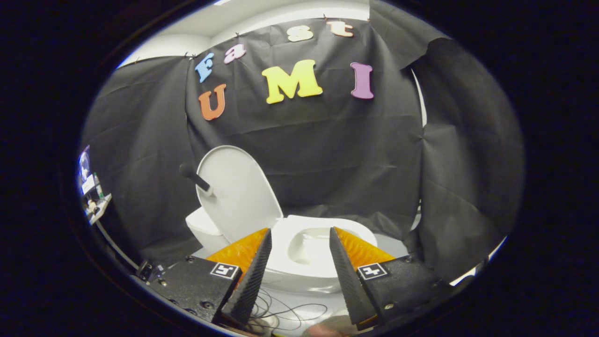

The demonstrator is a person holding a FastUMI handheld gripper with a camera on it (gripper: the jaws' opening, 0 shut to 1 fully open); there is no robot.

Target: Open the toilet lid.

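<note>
Lid [236, 192] upright; tongs [299, 276] open, empty; black-draped booth.

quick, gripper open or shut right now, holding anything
Gripper: open, holding nothing; toilet lid already raised, bowl beyond the fingers.

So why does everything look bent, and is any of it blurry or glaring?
Gripper view: the fisheye lens bows the wall cloth; the raised toilet lid and the bowl look sharp, evenly lit, no harsh glare; the open tongs are close and slightly soft.
</note>
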